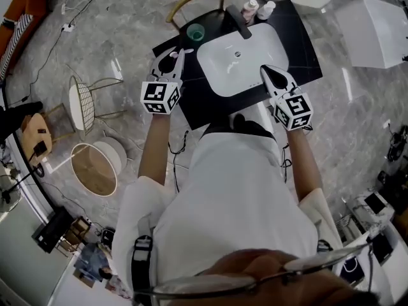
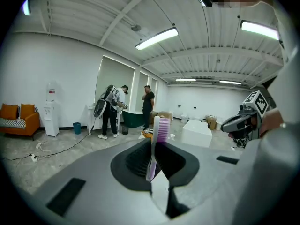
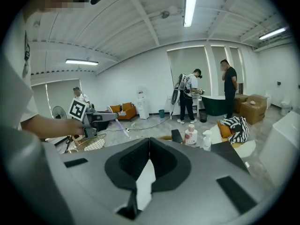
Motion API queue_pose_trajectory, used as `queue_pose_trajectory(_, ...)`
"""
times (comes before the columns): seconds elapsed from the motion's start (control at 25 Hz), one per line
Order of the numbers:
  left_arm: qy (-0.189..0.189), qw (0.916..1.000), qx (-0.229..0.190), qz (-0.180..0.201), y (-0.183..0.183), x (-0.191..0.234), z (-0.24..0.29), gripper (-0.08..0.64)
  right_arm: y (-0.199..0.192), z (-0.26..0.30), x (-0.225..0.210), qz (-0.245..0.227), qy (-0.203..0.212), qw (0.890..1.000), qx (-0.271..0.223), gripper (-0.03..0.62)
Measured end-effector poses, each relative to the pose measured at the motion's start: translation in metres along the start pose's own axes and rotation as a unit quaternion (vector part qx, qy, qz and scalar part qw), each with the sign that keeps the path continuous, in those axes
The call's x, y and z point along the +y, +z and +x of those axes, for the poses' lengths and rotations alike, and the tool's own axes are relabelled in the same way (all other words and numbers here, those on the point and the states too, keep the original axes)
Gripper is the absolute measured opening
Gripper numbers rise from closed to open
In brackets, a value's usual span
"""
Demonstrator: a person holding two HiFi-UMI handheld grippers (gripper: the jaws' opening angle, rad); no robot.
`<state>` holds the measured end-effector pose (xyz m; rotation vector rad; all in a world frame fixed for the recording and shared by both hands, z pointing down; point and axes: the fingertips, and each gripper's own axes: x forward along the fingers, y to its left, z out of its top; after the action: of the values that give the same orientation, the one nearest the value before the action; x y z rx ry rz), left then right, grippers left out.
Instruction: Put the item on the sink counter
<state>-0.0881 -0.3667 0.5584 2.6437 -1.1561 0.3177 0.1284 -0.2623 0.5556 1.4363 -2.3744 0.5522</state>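
Observation:
A toothbrush (image 2: 157, 142) with a white handle and pink bristles stands upright between the jaws of my left gripper (image 2: 153, 146), which is shut on it. In the head view, the left gripper (image 1: 176, 57) hovers over the black sink counter (image 1: 299, 43), just left of the white basin (image 1: 239, 56). My right gripper (image 1: 269, 73) hangs over the basin's right rim. Its jaws meet with nothing between them in the right gripper view (image 3: 149, 142). That view also shows the left gripper (image 3: 101, 118) with the toothbrush (image 3: 121, 127) sticking out.
On the counter stand a green cup (image 1: 196, 32), a dark faucet (image 1: 239, 21) and two bottles (image 1: 250, 8) (image 1: 266, 8). A chair (image 1: 191, 2) is behind the counter. Wire stools (image 1: 83, 104) and a round table (image 1: 94, 169) stand left. People stand far off (image 2: 112, 111).

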Motion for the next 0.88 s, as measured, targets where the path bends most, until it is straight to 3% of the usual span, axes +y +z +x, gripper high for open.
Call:
queue_pose_trajectory(0.48,-0.022,0.9981,0.046,0.036,-0.059,0.030,0.102,0.025,-0.012,0.036,-0.017,0.038,-0.004,0.999,0.015,0.008)
queue_pose_trajectory(0.88,-0.019,0.9909,0.108,0.078,-0.122,0.033,0.155,0.025,-0.040,0.053,-0.024,0.060,-0.002,0.997,0.049,0.008)
